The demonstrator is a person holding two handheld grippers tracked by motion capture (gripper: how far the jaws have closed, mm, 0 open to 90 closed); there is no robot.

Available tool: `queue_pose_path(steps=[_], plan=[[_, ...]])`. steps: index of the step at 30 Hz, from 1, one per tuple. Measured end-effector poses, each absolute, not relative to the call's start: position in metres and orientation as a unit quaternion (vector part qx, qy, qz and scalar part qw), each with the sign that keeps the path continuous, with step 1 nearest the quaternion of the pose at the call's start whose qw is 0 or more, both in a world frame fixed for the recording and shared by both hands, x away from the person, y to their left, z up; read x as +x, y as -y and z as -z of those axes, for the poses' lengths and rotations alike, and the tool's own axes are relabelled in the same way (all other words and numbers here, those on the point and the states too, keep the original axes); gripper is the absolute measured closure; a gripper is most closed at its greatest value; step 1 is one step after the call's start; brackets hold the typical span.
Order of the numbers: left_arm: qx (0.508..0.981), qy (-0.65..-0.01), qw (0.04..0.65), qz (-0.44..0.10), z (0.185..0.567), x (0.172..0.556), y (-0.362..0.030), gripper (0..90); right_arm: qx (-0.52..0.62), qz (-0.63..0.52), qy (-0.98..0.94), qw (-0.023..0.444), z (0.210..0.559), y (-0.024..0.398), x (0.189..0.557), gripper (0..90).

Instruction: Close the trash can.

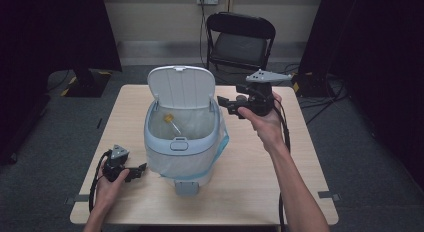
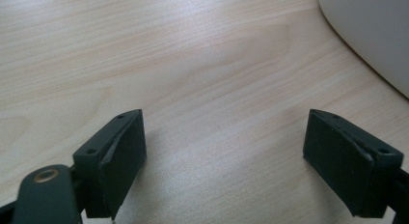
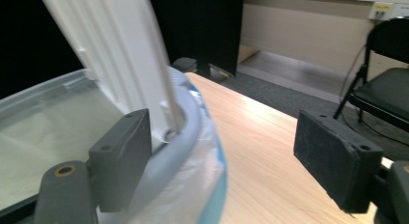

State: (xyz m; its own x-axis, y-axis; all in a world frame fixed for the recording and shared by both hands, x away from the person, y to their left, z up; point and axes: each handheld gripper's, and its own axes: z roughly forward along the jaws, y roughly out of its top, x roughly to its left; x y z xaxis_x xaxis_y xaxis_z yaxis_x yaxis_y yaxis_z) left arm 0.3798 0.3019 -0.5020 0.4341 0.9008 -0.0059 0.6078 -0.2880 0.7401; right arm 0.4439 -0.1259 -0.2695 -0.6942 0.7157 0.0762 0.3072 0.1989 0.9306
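A white pedal bin [image 1: 182, 142] stands mid-table with its lid [image 1: 181, 87] raised and a clear bag lining it. Inside lies a small bottle [image 1: 172, 123] with a yellow cap. My right gripper [image 1: 223, 104] hovers just right of the bin's back rim, jaws open and empty. In the right gripper view [image 3: 226, 156] its left jaw sits by the bin rim [image 3: 188, 127] and the lid [image 3: 111, 45]. My left gripper [image 1: 140, 171] rests low on the table at the bin's front left, open and holding nothing. Bare wood shows between its jaws [image 2: 224, 156], with the bin wall [image 2: 376, 31] at the upper right.
The bin's foot pedal [image 1: 186, 187] sticks out toward the table's [image 1: 260, 167] front edge. A black folding chair [image 1: 240, 42] stands behind the table, also in the right gripper view [image 3: 386, 84]. Bare wood lies to the right of the bin.
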Motion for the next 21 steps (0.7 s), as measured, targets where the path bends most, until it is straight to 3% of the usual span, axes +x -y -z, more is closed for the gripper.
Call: queue_pose_path(steps=[16,21], plan=[[0.774,-0.487,0.344,-0.213,0.502,0.38,-0.302,14.6,0.371,-0.516,-0.743,0.211,0.267,0.12,0.479,19.3],[0.774,-0.487,0.344,-0.213,0.502,0.38,-0.302,14.6,0.369,-0.536,-0.735,0.191,0.268,0.116,0.487,18.1]])
